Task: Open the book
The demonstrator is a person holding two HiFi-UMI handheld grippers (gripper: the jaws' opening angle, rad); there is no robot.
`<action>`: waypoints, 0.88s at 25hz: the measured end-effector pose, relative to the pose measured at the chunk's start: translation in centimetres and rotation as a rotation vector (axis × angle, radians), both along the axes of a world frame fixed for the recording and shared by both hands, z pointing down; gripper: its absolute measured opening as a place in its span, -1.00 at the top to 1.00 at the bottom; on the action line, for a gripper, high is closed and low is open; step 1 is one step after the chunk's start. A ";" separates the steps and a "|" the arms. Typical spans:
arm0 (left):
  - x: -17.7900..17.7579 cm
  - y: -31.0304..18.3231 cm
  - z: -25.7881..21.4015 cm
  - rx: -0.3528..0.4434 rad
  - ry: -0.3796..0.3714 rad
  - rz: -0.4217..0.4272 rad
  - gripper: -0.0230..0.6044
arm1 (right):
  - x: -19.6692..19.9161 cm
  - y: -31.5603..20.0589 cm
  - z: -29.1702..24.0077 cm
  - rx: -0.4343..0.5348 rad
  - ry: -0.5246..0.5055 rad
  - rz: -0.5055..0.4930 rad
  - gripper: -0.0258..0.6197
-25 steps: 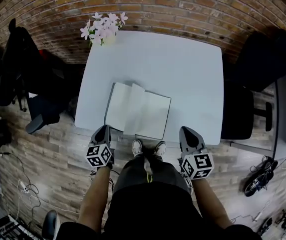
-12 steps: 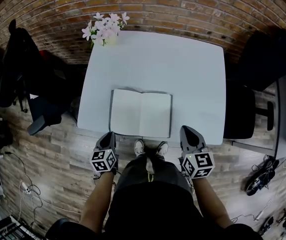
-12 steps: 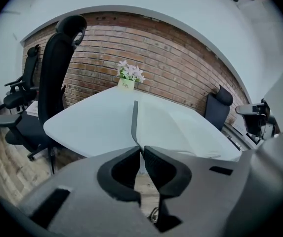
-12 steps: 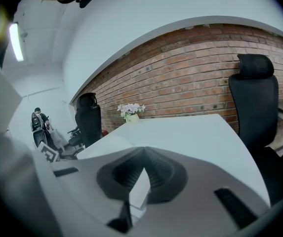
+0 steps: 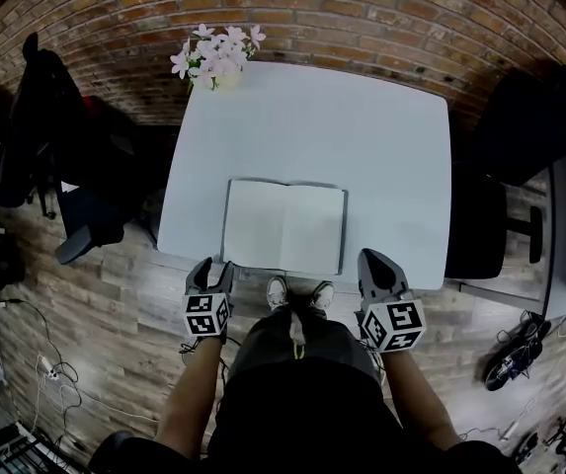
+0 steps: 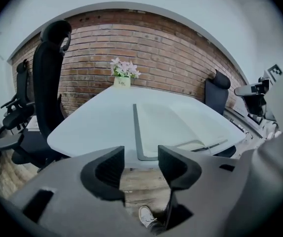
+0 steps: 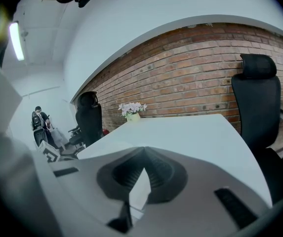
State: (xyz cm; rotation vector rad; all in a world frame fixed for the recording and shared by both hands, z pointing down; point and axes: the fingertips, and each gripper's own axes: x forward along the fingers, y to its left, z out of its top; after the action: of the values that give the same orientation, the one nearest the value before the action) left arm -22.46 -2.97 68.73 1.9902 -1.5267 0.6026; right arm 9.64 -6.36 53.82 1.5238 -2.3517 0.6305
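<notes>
Ahead of fingers (image 6: 106, 168): book (image 5: 284, 227) flat open on bench (image 5: 381, 136); left gripper (image 6: 141, 157) just parting, empty, job looks done; right gripper (image 7: 143, 154) closed, empty.

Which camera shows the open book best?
The head view: the book lies open, both pages seen whole from above on the table. The left gripper view shows it low and foreshortened; the right gripper view shows no clear part of it.

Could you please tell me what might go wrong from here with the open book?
1. The book lies flat open close to the table's near edge, so a nudge might slide it off.
2. Nothing holds the pages: the left gripper, whose jaws have just been opening with nothing between them, is off the book, so a page could possibly flip back.
</notes>
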 end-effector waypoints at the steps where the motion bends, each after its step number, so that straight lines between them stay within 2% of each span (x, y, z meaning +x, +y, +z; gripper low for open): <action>1: -0.5 0.0 -0.3 0.015 0.000 -0.007 0.24 | -0.1 -0.1 -0.1 0.002 0.001 -0.002 0.89; 7: -2.0 -1.1 -3.1 0.110 -0.003 -0.003 0.22 | -0.6 -0.7 -0.4 0.014 0.005 -0.004 0.89; 12: -4.7 -1.9 -4.3 0.141 -0.021 -0.063 0.22 | -0.9 -1.2 -0.8 0.026 0.004 -0.004 0.89; 14: -4.8 -2.3 -4.9 0.155 -0.030 -0.055 0.25 | -1.0 -1.4 -0.9 0.030 0.003 -0.005 0.89; 17: -3.6 -3.3 -5.2 0.165 -0.051 -0.011 0.43 | -1.5 -1.8 -1.0 0.038 0.003 -0.013 0.89; 19: -2.2 -4.1 -5.3 0.164 -0.054 0.019 0.72 | -1.9 -2.0 -1.2 0.044 0.004 -0.021 0.89; 22: 0.4 -5.5 -6.2 0.181 -0.019 0.062 0.82 | -2.2 -2.4 -1.6 0.057 0.006 -0.029 0.89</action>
State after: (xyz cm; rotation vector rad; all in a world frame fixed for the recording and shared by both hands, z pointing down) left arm -22.04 -8.51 62.49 2.1801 -1.5849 0.5256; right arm 7.42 -8.73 52.23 1.5101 -2.4027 0.5561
